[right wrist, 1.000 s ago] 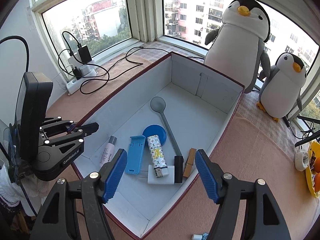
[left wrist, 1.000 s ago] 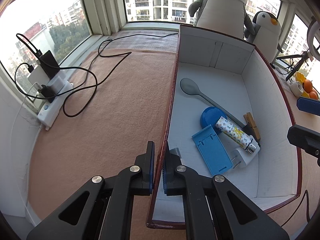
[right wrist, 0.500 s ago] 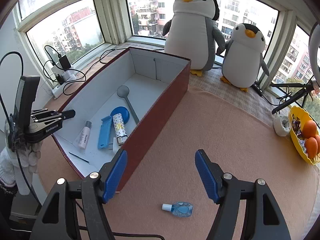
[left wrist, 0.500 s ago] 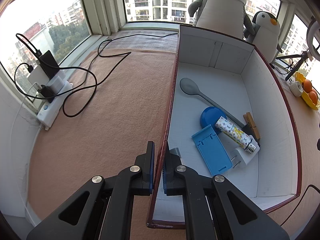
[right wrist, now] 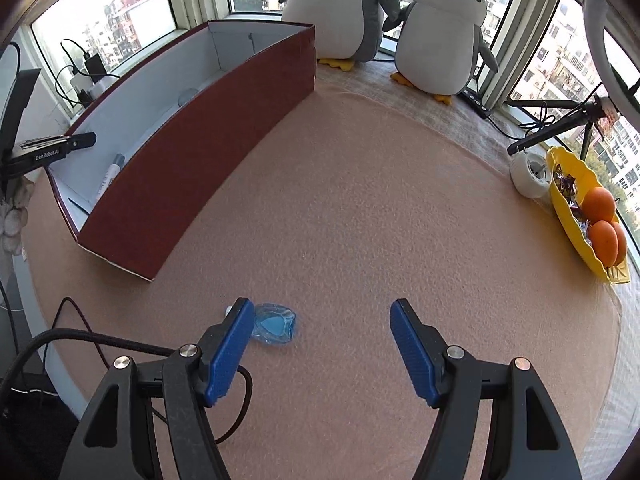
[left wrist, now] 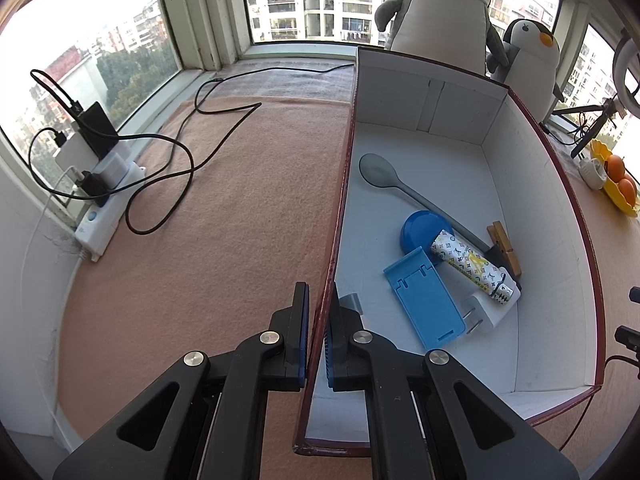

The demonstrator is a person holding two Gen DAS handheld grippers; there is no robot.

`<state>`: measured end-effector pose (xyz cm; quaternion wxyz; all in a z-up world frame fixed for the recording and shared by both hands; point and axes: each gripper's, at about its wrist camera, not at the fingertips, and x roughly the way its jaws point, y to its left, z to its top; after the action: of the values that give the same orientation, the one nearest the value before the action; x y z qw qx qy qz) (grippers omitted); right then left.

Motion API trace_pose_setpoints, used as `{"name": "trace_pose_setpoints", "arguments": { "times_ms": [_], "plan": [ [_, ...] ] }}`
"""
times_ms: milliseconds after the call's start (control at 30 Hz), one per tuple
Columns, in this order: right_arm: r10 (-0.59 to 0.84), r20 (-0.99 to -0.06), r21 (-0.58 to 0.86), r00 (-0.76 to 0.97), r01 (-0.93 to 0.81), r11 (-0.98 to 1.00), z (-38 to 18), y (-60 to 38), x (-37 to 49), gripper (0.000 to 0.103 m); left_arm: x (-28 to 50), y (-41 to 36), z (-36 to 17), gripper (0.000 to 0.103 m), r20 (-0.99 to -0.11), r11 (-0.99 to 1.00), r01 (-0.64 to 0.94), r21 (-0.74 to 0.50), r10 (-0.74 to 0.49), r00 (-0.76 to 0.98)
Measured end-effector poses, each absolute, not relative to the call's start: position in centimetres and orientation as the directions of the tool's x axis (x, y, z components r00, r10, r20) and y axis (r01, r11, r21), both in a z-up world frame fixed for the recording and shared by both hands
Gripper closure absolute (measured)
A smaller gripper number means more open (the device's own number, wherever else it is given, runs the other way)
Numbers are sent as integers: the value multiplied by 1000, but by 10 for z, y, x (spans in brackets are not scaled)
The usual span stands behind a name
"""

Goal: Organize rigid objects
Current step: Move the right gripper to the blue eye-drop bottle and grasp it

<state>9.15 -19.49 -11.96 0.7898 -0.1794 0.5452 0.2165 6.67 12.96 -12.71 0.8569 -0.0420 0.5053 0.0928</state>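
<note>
My left gripper [left wrist: 316,320] is shut on the left wall of the dark red box [left wrist: 340,216], one finger outside and one inside. The white inside of the box holds a grey spoon [left wrist: 376,170], a blue lid [left wrist: 422,232], a blue phone stand [left wrist: 426,298], a patterned tube [left wrist: 470,266], a white charger [left wrist: 486,314] and a wooden clothespin [left wrist: 506,246]. In the right wrist view my right gripper [right wrist: 324,320] stands open over the tan mat. A small clear blue bottle [right wrist: 274,324] lies just beside its left finger [right wrist: 228,352]. The box [right wrist: 200,140] is far left there, with my left gripper [right wrist: 52,150] at its wall.
Two plush penguins [right wrist: 440,28] stand at the window behind the box. A yellow dish with oranges [right wrist: 592,212] and a white tape roll [right wrist: 528,174] sit at the right edge. A power strip with cables [left wrist: 104,204] lies at the left. A black cable [right wrist: 80,336] runs near my right gripper.
The right gripper swung away from above the box to the mat on its right and sank toward the small blue bottle. The left gripper stayed clamped on the box wall.
</note>
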Motion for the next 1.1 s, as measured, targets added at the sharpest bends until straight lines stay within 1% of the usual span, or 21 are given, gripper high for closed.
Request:
{"name": "trace_pose_setpoints", "arguments": {
  "times_ms": [133,300,433,633,800,867,933,1100],
  "plan": [
    [108,-952,-86,288,-586,806,-138,-194,84,37,65,131,-128,97,-879,979,-202,19,113,464],
    [87,-960,-98,268,-607,789,-154,-193,83,37,63,131,-128,97,-883,978,-209,18,113,455],
    [79,-963,-110,259,-638,762,-163,-188,82,37,62,130,-128,97,-885,978,-209,22,116,451],
    [57,-965,-143,255,-698,701,-174,-172,78,37,60,128,-128,93,-888,979,-204,25,115,445],
    [48,-969,-151,243,-734,662,-178,-161,79,37,59,128,-128,93,-889,978,-208,24,116,443],
    [37,-969,-162,243,-744,648,-181,-157,79,40,59,128,-128,93,-889,978,-208,24,116,442],
    [29,-972,-161,235,-746,646,-184,-155,81,45,58,128,-128,93,-889,978,-208,23,115,443],
    [46,-978,-119,205,-723,681,-186,-160,92,45,57,128,-128,93,-889,978,-209,21,114,443]
  ]
}}
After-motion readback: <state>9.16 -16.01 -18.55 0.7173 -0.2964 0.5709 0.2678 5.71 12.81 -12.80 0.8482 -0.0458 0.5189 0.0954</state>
